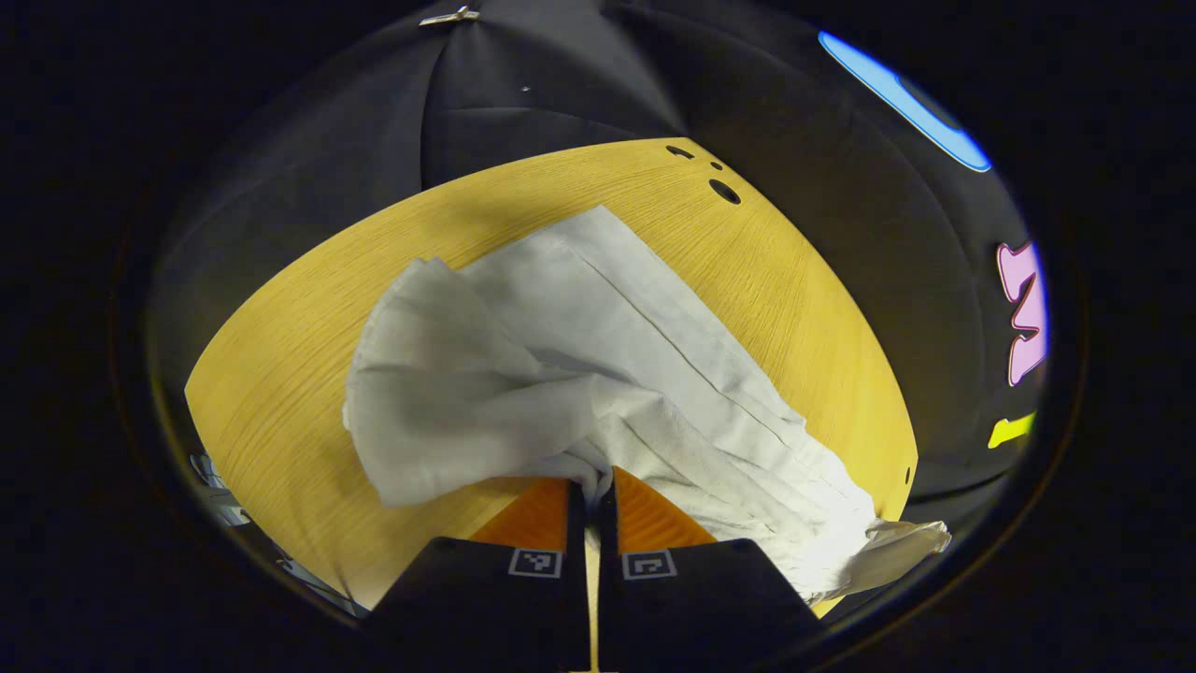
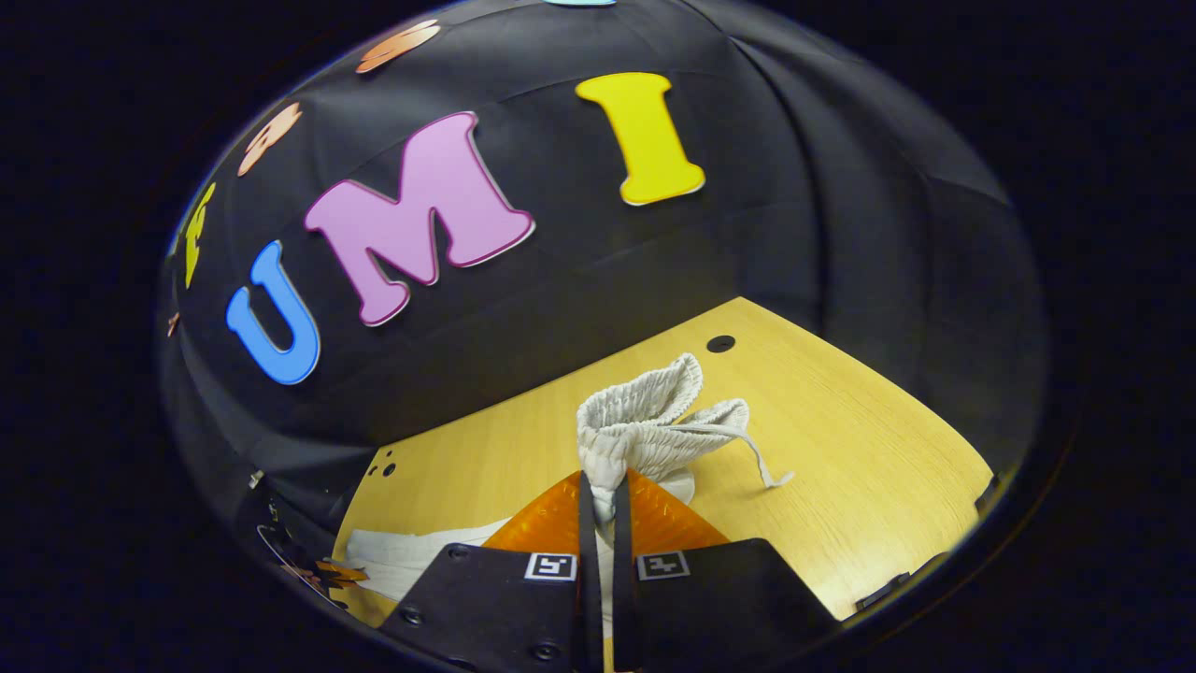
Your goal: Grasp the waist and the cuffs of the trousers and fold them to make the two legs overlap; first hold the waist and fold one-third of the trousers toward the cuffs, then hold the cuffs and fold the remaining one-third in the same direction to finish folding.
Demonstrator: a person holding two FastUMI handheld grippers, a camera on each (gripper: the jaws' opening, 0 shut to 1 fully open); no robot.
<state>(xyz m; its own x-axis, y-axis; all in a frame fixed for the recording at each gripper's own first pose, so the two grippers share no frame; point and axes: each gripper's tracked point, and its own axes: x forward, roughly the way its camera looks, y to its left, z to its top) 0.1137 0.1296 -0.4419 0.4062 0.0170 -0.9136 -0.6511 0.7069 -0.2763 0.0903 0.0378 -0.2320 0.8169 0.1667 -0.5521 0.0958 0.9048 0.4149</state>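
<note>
Wooden surface [image 1: 280, 374] carried the pale trousers [image 1: 579, 355], stretching toward one o'clock. I had my left tool [image 1: 590, 486] clenched on a leg end, my right tool [image 2: 598, 491] on the waistband [image 2: 645, 411].

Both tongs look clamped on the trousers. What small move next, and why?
Probably carry both tongs sideways together across the table. The right tongs pinch the bunched waist; the left tongs pinch the cuffs, and the legs aren't yet overlapped.
</note>
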